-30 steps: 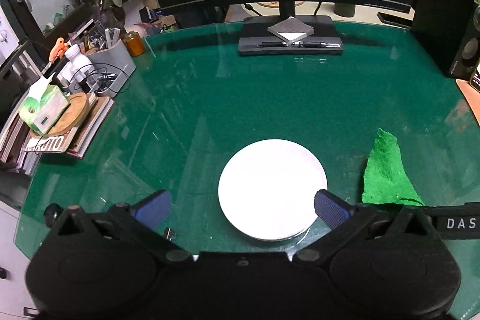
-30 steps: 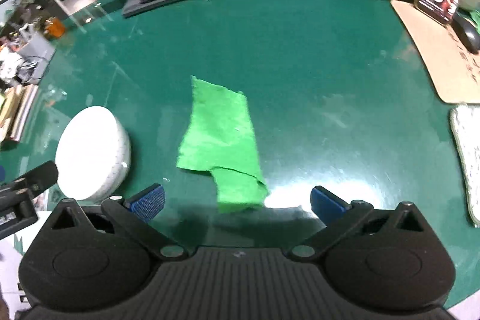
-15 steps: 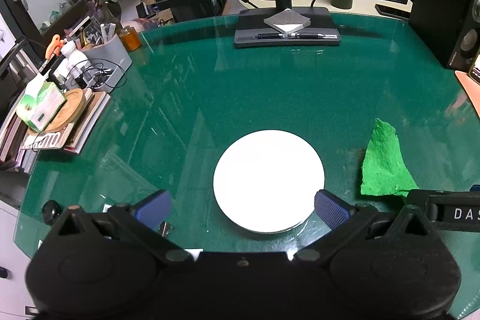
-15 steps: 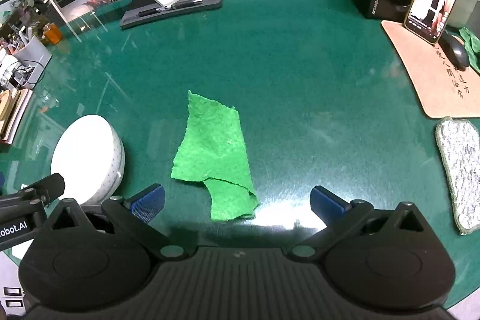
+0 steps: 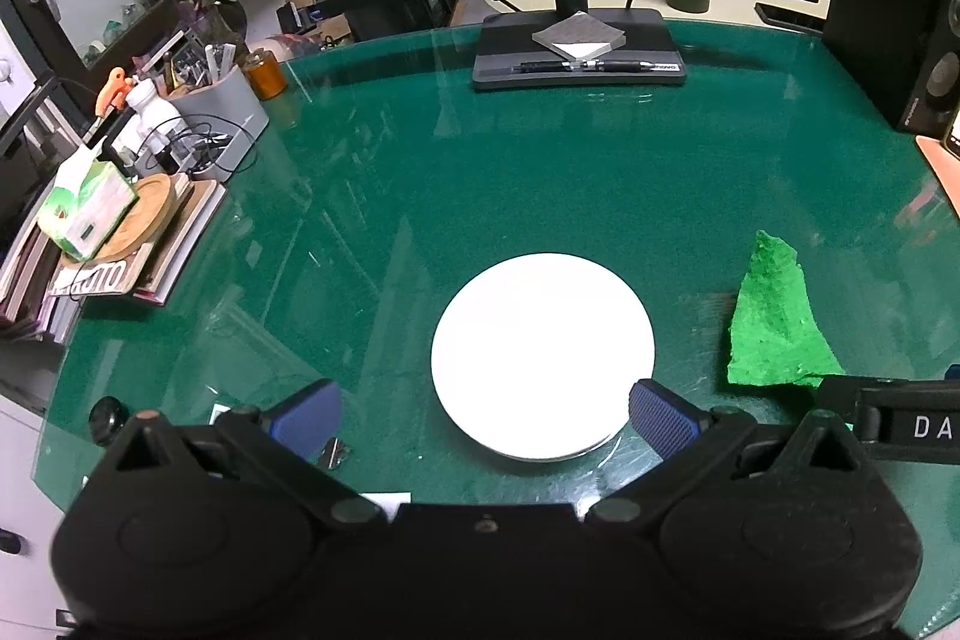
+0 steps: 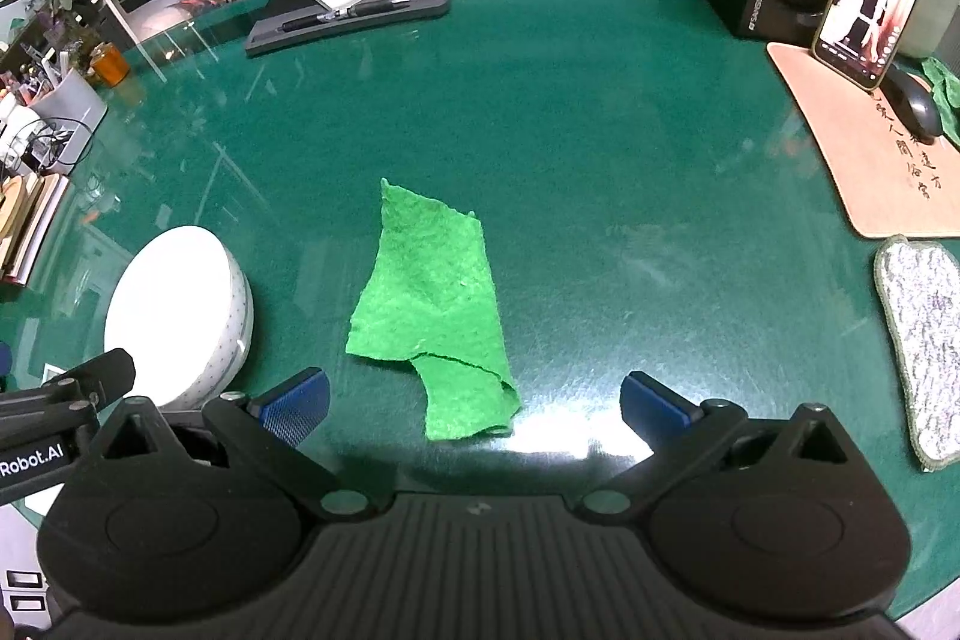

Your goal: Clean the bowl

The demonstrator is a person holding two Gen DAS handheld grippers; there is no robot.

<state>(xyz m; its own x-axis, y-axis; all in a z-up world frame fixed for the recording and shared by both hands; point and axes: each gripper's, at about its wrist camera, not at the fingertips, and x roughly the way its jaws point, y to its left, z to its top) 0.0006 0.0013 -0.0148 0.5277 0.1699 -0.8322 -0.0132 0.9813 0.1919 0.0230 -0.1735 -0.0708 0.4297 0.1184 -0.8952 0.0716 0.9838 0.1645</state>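
I held two hand-held grippers over the green glass tabletop. My left hand-held gripper was spread wide and held nothing, with the one white bowl on the tabletop just beyond its fingertips, upside down. My right hand-held gripper was spread wide too and held nothing, with the one green cloth lying crumpled between and ahead of its fingers, to the right of the bowl and apart from it.
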